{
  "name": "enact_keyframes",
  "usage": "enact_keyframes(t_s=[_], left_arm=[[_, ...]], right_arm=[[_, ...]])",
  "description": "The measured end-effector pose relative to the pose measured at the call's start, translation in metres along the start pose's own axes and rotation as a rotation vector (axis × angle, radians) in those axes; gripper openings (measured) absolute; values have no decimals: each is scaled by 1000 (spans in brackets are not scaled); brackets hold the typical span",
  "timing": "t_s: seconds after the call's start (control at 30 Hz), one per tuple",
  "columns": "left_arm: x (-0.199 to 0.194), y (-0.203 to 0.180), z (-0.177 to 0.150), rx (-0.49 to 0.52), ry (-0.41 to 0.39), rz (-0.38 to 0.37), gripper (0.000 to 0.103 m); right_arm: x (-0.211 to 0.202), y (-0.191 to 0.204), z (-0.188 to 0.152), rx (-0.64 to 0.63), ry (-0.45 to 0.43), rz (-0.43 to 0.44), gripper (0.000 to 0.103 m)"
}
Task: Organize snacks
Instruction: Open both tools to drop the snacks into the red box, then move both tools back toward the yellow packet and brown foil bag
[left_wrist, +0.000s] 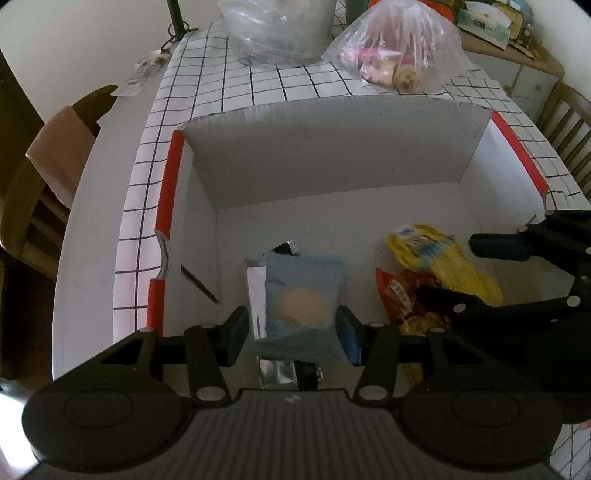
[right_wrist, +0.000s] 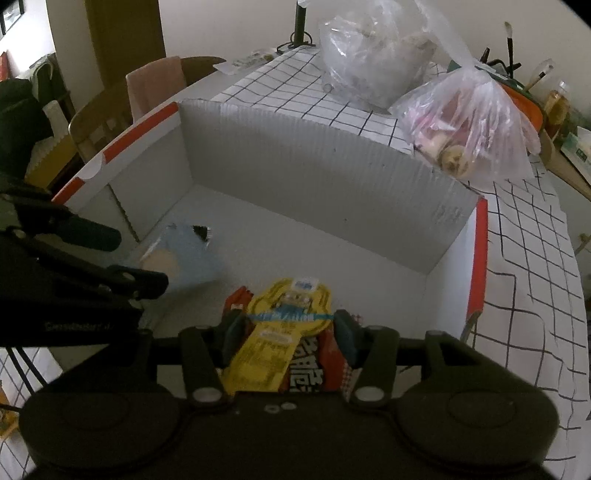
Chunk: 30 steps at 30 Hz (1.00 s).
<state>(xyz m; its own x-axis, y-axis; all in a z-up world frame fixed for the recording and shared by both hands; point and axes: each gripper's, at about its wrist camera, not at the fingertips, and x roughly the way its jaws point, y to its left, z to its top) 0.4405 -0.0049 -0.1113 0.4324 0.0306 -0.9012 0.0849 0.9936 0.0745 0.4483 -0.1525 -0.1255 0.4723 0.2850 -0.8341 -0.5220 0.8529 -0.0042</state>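
Note:
A white cardboard box (left_wrist: 332, 155) with red-edged rims stands on the checked tablecloth. Inside it, my left gripper (left_wrist: 293, 334) has its fingers on both sides of a light blue cookie packet (left_wrist: 303, 295) with a silver edge. My right gripper (right_wrist: 286, 334) has its fingers on both sides of a yellow snack packet (right_wrist: 280, 332), which lies over a red snack packet (right_wrist: 314, 369). The right gripper (left_wrist: 480, 273) also shows in the left wrist view, over the yellow packet (left_wrist: 443, 258) and red packet (left_wrist: 399, 295). The left gripper (right_wrist: 122, 258) and blue packet (right_wrist: 184, 258) show in the right wrist view.
Behind the box lie a clear plastic bag of pink-wrapped sweets (left_wrist: 399, 48) and a larger clear bag (left_wrist: 277, 26). A wooden chair with a pink cloth (left_wrist: 62, 155) stands left of the table. Cluttered items (right_wrist: 561, 110) sit at the far right.

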Motion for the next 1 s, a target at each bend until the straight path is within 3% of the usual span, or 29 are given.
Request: enact_keyframes(t_s=[0.6, 1.0], left_arm=[[-83, 6, -28, -28, -147, -57, 57], [-149, 10, -69, -29, -264, -84, 64]], right_arm=[[-85, 5, -7, 59, -133, -12, 77], [-153, 33, -30, 74, -237, 4, 86]])
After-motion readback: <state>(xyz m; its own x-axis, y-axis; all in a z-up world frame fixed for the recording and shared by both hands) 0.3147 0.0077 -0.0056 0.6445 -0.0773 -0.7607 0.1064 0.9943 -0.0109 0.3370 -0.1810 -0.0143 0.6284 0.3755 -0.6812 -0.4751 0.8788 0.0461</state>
